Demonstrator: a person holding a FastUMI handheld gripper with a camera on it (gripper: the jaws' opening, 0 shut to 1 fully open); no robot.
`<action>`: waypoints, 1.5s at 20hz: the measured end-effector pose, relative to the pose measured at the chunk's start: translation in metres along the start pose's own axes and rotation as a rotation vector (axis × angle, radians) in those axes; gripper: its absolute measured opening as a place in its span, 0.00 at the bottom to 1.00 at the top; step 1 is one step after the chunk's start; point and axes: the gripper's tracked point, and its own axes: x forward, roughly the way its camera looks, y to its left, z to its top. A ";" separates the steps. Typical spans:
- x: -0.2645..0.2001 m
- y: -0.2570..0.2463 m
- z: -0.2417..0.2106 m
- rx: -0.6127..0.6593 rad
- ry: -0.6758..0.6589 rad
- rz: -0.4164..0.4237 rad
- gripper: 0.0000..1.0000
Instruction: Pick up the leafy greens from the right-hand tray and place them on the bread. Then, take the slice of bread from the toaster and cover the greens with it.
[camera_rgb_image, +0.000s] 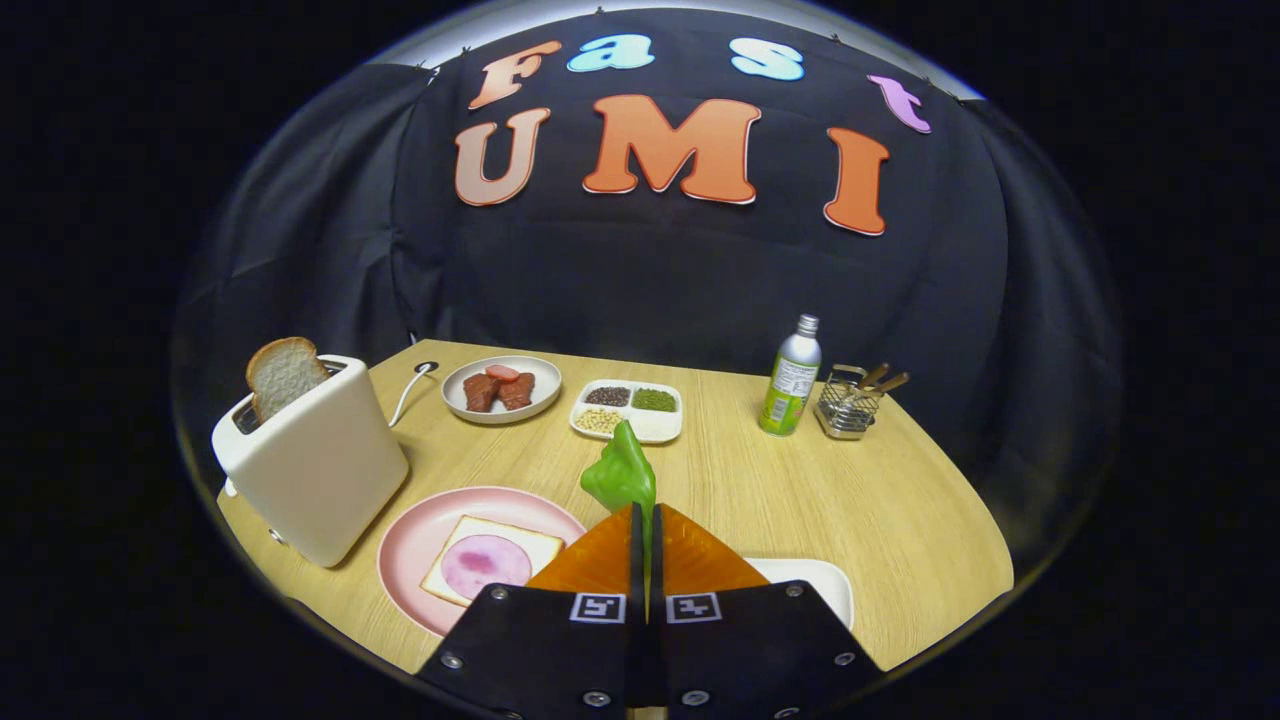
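Round wooden table (800, 500) under everything, pale grain. White toaster (315, 465) at the near left edge, slice of bread (282, 375) upright in its slot, cord (410, 390) trailing off behind. Pink plate (420, 530) just right of the toaster, carrying an open bread slice (530, 545) topped with a round of pink ham (485, 563). White tray (820, 580) on the right, mostly hidden behind the gripper body (contents not visible). Farther back: white plate (502, 405) with brown meat pieces (498, 391), then a divided dish (628, 411) of seeds and grains. Green-labelled bottle (791, 378) at the far right, wire basket (848, 405) just beside it. Gripper (645, 520) closed tight, both fingers pressed on the leafy greens (622, 472). Greens sticking up past the fingertips, lifted clear of the table, between tray and pink plate.
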 end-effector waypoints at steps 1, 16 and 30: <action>0.001 0.008 0.000 -0.005 0.001 0.012 0.01; 0.025 0.115 -0.062 -0.050 0.126 0.193 0.01; 0.021 0.111 -0.042 0.026 0.094 0.105 0.46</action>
